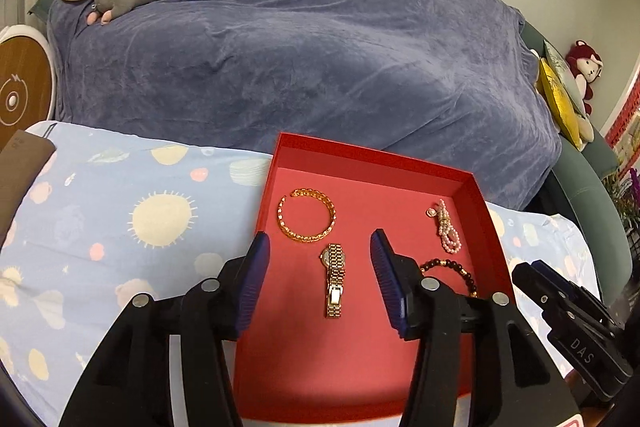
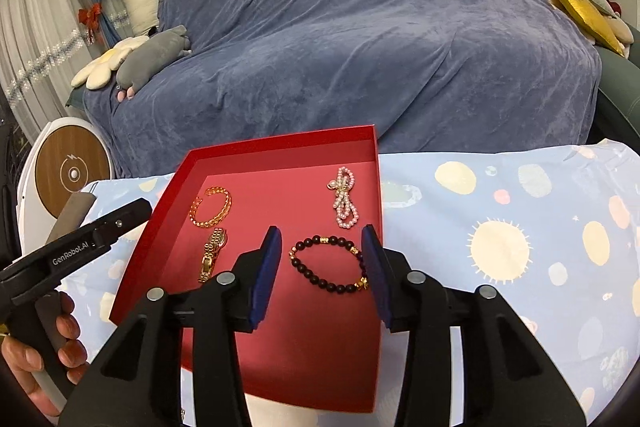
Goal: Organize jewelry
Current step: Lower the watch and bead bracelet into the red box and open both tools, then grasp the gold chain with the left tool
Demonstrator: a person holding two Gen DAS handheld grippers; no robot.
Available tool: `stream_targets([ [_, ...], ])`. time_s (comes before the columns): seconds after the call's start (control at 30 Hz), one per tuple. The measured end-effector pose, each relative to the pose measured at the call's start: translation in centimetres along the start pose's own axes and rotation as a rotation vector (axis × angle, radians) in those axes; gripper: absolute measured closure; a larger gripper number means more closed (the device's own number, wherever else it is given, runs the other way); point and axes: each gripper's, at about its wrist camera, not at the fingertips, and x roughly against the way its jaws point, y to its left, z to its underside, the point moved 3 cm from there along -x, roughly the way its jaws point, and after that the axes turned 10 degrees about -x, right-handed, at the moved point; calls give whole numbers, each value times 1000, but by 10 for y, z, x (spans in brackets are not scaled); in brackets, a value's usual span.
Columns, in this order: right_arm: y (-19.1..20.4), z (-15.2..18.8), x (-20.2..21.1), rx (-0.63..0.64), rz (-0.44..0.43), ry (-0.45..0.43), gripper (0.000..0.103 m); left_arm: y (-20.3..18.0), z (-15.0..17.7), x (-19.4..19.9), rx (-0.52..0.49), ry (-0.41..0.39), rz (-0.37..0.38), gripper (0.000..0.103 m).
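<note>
Both grippers, left [image 1: 320, 243] and right [image 2: 322, 239], hover with jaws parted and empty over the red box [image 1: 372, 155], where a gold watch [image 1: 334, 279], gold bangle [image 1: 306, 215], pearl strand [image 1: 446, 227] and dark bead bracelet [image 2: 330, 263] already lie spaced apart, leaving little visibly undone.

We see even, soft indoor light, faint shadows, sharp centres; fisheye bending curves both views, and dark vignettes ring their edges.

tray [image 2: 168, 211] on table | in tray: bangle [image 2: 211, 207] behind watch [image 2: 212, 254]
</note>
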Motion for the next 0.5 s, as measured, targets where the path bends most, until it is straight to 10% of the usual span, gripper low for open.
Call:
stream_targets([
  [0.5,-15,90,107,26,23,15,53,6,98,101,-13,32,-63,37],
])
